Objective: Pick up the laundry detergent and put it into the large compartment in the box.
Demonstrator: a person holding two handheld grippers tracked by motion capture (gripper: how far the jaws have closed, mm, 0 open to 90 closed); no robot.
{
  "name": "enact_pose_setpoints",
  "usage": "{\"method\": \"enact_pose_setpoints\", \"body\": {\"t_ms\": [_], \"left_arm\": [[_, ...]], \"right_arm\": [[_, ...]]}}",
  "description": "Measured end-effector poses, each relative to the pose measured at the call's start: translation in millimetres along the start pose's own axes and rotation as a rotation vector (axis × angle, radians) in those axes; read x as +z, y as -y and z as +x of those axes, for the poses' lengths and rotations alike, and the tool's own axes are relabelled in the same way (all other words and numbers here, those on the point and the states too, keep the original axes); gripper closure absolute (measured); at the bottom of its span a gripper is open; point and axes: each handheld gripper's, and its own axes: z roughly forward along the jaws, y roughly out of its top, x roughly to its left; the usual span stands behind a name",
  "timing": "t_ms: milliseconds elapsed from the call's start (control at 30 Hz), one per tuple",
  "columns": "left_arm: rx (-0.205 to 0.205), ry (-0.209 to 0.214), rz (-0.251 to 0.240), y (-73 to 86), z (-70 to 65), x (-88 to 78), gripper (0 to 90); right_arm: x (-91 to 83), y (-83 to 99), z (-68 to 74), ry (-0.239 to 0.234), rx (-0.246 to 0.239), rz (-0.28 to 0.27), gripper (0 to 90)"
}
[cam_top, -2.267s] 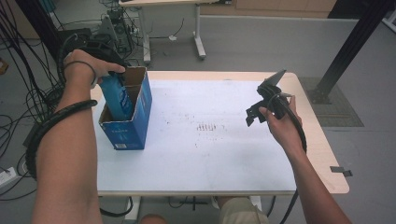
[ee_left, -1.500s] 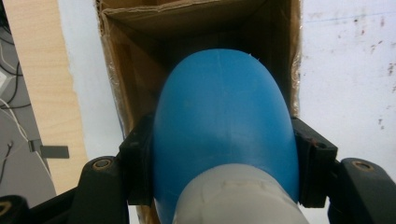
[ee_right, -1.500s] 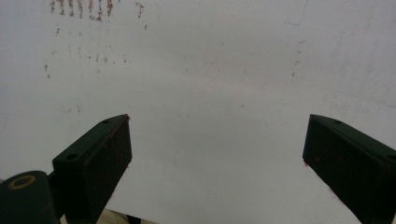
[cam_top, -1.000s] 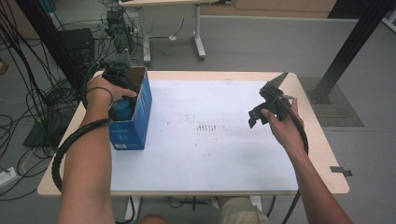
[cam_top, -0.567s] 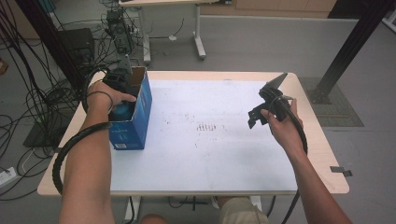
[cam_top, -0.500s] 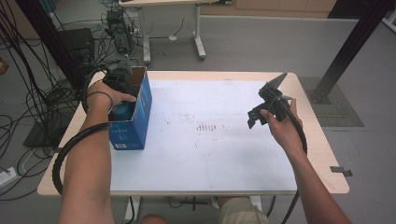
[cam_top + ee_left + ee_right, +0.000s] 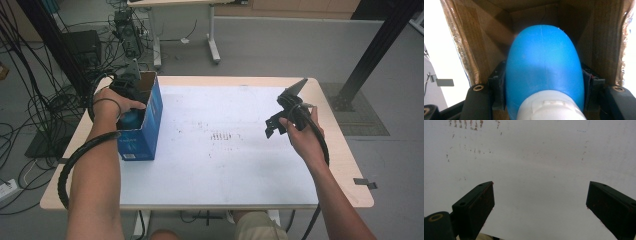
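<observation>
The left gripper (image 7: pixel 541 105) is squeezed tight on a blue bottle (image 7: pixel 544 67). Its two black jaws press on the bottle's sides, one on each side, so the bottle cannot slip. The bottle has a white cap (image 7: pixel 551 107) near the camera and its round bottom points down into the box (image 7: pixel 486 32). It is held that way, I think, so it can go into the box bottom first. The bottle is inside the box now, with brown cardboard walls all around it.

From above, the left hand (image 7: pixel 112 102) reaches into the top of the box (image 7: pixel 145 135), which stands at the left edge of the table (image 7: pixel 225 170).

The right gripper (image 7: pixel 539 205) has its jaws wide apart and holds nothing. It hangs over the bare white table, likely just waiting.

I count one bottle, one box, two grippers.
</observation>
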Motion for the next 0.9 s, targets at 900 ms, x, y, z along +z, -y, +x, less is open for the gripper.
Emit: {"method": "enact_pose_setpoints", "body": {"t_ms": [900], "left_arm": [[-0.002,0.001,-0.007,1.8,0.5,0.2,37.6]], "right_arm": [[-1.8,-0.7,3.5,0.001,-0.005,0.001,8.1]]}}
